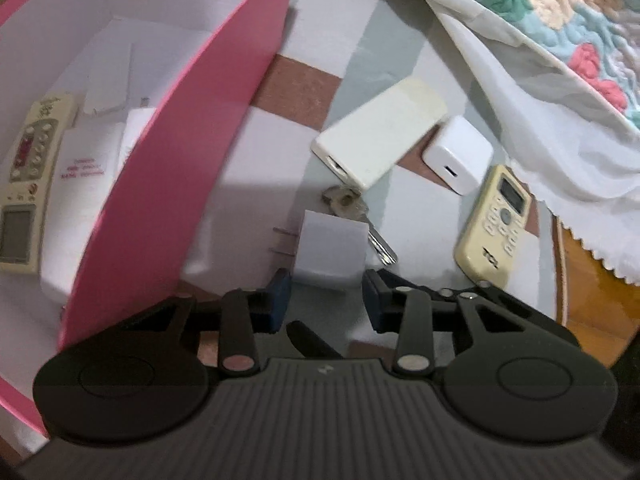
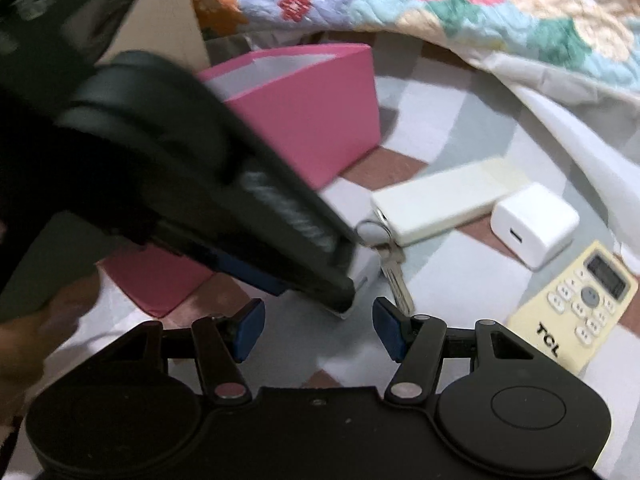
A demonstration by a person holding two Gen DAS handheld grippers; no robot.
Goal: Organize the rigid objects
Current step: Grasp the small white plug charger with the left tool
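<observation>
The left gripper [image 1: 326, 280] fills the bottom of its own view, its blue pads [image 1: 280, 284] standing on either side of a small white plug adapter [image 1: 332, 248] whose two metal prongs point toward the pink box. The pads flank the near end of the adapter with a thin gap on each side; whether they press on it cannot be told. In the right wrist view the left gripper [image 2: 348, 292] crosses the picture as a dark blurred mass, its tip down on that same adapter [image 2: 366, 268]. The right gripper [image 2: 318, 320] hovers just before it with its jaws apart and nothing between them. A hand [image 2: 24, 332] shows at the left edge of that view.

Just behind the adapter lies a key [image 1: 352, 208] on a ring, its blade running under the adapter's far corner. Beyond the key sits a long white power bank [image 1: 380, 140], and touching its right end a white cube charger [image 1: 458, 156]. To the right of these lies a cream TCL remote [image 1: 494, 222], display end away from the camera.

All of this rests on a checked cloth [image 1: 256, 200] of white, grey-green and brown. On the left stands the pink box [image 1: 180, 160], holding another remote [image 1: 28, 176] and white packets. A floral quilt [image 1: 560, 12] is bunched at the far right.
</observation>
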